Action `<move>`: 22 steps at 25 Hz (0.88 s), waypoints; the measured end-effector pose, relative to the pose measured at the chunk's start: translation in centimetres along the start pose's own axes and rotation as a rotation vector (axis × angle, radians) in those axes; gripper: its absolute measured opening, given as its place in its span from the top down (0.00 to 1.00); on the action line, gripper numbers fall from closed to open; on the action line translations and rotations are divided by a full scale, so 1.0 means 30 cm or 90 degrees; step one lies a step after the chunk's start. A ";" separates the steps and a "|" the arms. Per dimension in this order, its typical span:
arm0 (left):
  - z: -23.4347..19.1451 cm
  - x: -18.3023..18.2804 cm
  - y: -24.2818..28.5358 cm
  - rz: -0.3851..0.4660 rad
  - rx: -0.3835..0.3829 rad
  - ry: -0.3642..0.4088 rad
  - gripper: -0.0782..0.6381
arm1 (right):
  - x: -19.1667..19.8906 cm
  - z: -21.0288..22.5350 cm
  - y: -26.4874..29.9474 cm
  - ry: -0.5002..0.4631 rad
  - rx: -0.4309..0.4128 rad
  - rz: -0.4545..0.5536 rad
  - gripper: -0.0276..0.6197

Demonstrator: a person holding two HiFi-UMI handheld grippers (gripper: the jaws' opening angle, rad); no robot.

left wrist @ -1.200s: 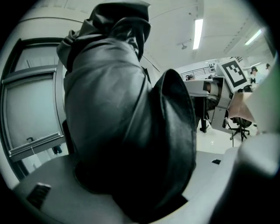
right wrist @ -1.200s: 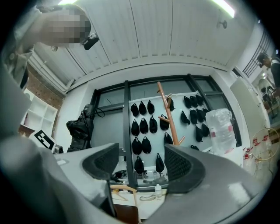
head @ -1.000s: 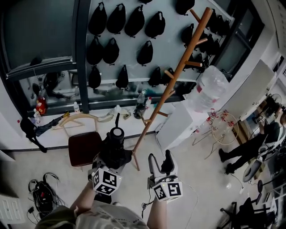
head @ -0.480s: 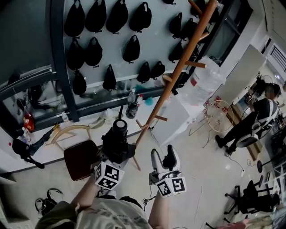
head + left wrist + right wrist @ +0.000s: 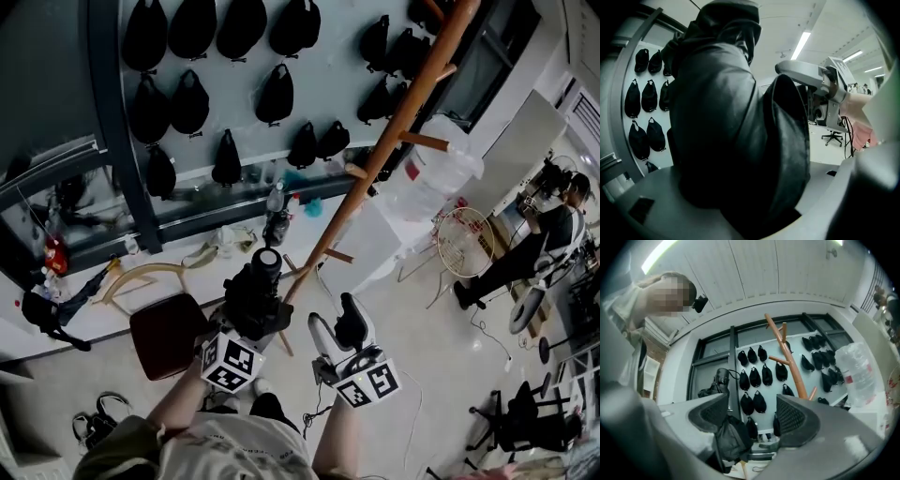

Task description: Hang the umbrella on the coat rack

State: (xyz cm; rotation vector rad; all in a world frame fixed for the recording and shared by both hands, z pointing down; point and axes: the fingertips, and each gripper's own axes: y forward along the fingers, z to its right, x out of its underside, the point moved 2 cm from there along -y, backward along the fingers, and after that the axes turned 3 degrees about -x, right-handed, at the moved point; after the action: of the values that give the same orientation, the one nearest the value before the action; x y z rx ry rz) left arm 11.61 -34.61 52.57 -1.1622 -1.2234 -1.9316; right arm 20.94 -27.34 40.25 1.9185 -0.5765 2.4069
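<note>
A folded black umbrella (image 5: 255, 292) stands upright in my left gripper (image 5: 251, 314), which is shut on its canopy. In the left gripper view the umbrella (image 5: 736, 126) fills the space between the jaws and hides the fingertips. The wooden coat rack (image 5: 375, 159) leans across the head view, its pole running from the floor just right of the umbrella to the top right, with short pegs (image 5: 424, 142). My right gripper (image 5: 336, 323) is beside the umbrella, open with nothing between its pads (image 5: 799, 416). In the right gripper view the coat rack (image 5: 787, 357) rises ahead.
A chair with a dark red seat (image 5: 169, 333) stands left of my hands. A white cabinet (image 5: 375, 244) with a large water bottle (image 5: 436, 178) sits behind the rack. Black bags (image 5: 277, 94) hang on the wall. A person (image 5: 534, 253) sits at right; cables (image 5: 98, 427) lie on the floor.
Both grippers have moved forward toward the coat rack's foot, the left one still carrying the umbrella. The rack's pole now looms closer and larger in the head view.
</note>
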 end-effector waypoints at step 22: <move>0.154 -0.176 0.255 0.045 0.080 0.019 0.43 | -0.010 0.070 0.190 0.026 -0.404 -0.118 0.35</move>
State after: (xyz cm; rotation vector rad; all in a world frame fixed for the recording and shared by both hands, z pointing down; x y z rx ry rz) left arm 21.93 -33.57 52.00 -1.0933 -1.2516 -1.7876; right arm 21.64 -33.19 38.77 1.5610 -0.9639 1.8366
